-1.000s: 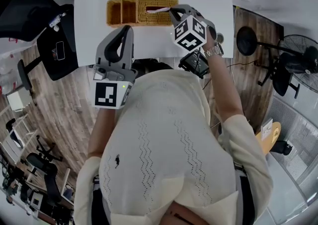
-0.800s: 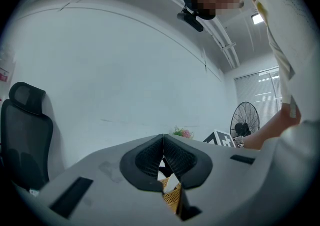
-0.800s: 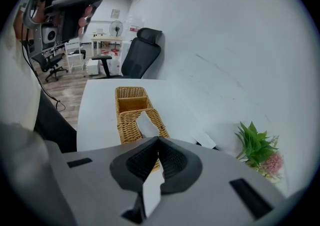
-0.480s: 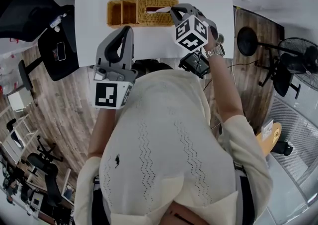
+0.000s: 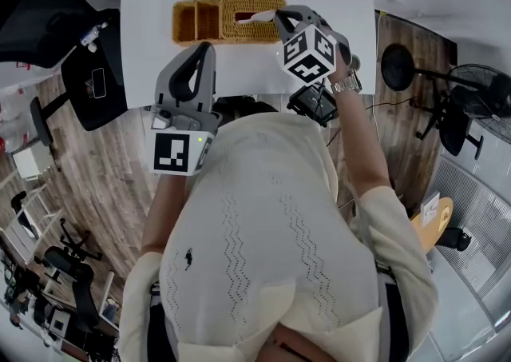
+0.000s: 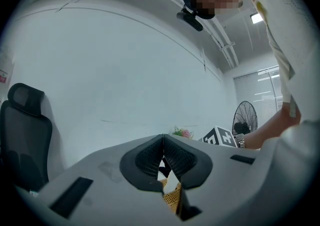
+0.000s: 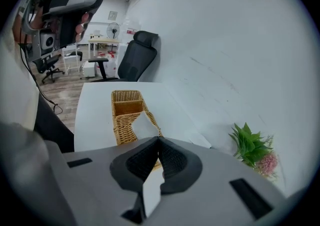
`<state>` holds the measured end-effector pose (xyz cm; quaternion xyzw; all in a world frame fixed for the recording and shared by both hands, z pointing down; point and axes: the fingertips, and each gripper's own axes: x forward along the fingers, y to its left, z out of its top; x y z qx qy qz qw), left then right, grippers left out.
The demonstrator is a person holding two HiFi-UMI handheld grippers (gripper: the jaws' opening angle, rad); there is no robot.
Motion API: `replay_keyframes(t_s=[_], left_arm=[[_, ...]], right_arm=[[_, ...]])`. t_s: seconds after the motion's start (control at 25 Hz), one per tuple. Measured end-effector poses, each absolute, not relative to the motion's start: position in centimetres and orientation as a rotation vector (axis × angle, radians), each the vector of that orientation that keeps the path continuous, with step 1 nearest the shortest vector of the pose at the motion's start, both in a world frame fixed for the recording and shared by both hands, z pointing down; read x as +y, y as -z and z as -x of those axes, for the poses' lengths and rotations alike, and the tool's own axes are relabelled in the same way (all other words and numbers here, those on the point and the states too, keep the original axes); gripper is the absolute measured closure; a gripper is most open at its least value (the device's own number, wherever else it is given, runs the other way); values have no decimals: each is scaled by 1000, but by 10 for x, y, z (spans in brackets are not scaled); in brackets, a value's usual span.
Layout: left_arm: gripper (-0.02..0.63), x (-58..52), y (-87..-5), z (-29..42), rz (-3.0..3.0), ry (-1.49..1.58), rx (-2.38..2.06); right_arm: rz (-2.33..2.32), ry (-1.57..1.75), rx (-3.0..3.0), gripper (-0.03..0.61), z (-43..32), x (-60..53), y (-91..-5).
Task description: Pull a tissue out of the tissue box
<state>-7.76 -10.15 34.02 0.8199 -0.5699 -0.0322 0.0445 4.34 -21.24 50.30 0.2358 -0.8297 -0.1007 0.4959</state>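
**Tissue pull, grasp made.** The wicker box (image 7: 121, 129) stands on the white table (image 5: 152, 1), well in from the near edge, with an open side compartment at its far end in the right gripper view. The tissue (image 7: 145, 126) rises from the box's slot as a slanted white sheet, and its free end runs into the right gripper (image 7: 159, 140). That gripper's jaws are closed on the sheet, and a strip of white shows below the pads on the near side. In the head view the right gripper reaches over the box's right end, just above the slot.

The left gripper (image 6: 163, 137) is held back at the table's near edge, apart from the box. Its jaws are pressed together with nothing between them; the wicker and white seen in the narrow gap lie behind them.

A plant (image 7: 250, 145) stands at the table's far right, and an office chair (image 7: 135, 60) beyond the table's end.

*Step in hand:* judged as the draw itself, since the sheet is gripped but its lower part appears to sit in the slot.

*Next move:* a steady lift up and away from the slot with the clamp kept firm. The box is unrestrained and may lift or slide; the idle left gripper could steady it.
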Motion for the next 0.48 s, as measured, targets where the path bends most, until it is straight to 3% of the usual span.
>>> replay_keyframes(t_s=[0.48], left_arm=[[600,-101,-342,78,-2505,92,-1740]], right_arm=[[-619,231,-2040,577,-44,-216,-493]])
